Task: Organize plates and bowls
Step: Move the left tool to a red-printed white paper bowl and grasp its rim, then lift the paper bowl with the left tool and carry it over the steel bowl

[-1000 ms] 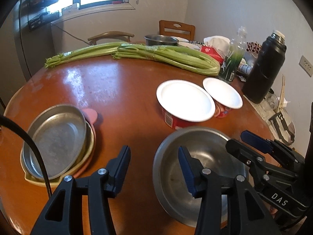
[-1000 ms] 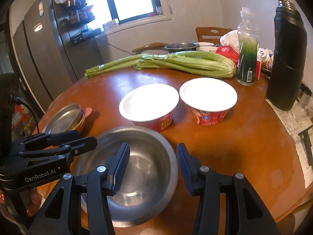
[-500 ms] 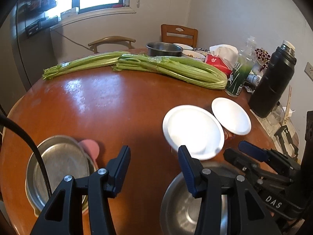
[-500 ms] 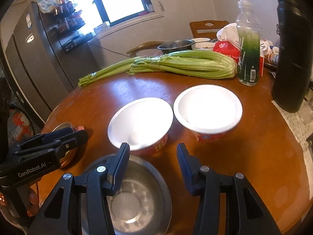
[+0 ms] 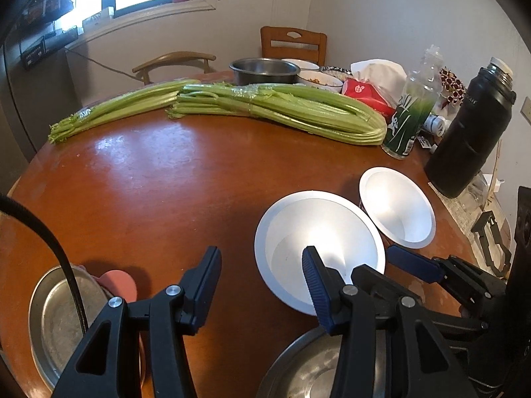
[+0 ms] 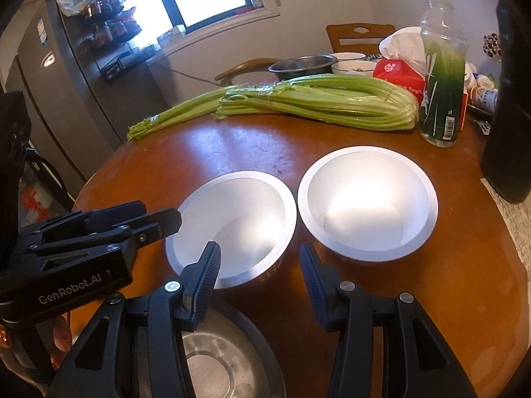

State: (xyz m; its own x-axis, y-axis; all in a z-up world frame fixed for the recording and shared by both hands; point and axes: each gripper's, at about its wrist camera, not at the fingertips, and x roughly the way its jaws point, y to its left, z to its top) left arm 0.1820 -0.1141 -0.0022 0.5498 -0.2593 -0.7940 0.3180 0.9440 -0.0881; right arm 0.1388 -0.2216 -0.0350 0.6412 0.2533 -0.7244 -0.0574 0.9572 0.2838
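Bowls, white paper: two [image 6: 232, 222] [image 6: 366, 202], centre frame, rims near-touching, apparently paired for nesting. Steel basin [image 6: 212, 361]: one, bottom edge. Steel plate [image 5: 53, 315]: one, lower left, on stacked dishes. Left claw [image 5: 262, 278], right claw [image 6: 259, 268]: both agape, empty, above the desk [image 5: 166, 179]. Celery bunches [image 5: 275, 109]: two, rear.

Home kitchen/dining nook: fridge [image 6: 49, 76], round wood table [image 5: 166, 172] w/ celery [image 5: 282, 109], thermos [image 5: 468, 132], chairs [image 5: 292, 43].
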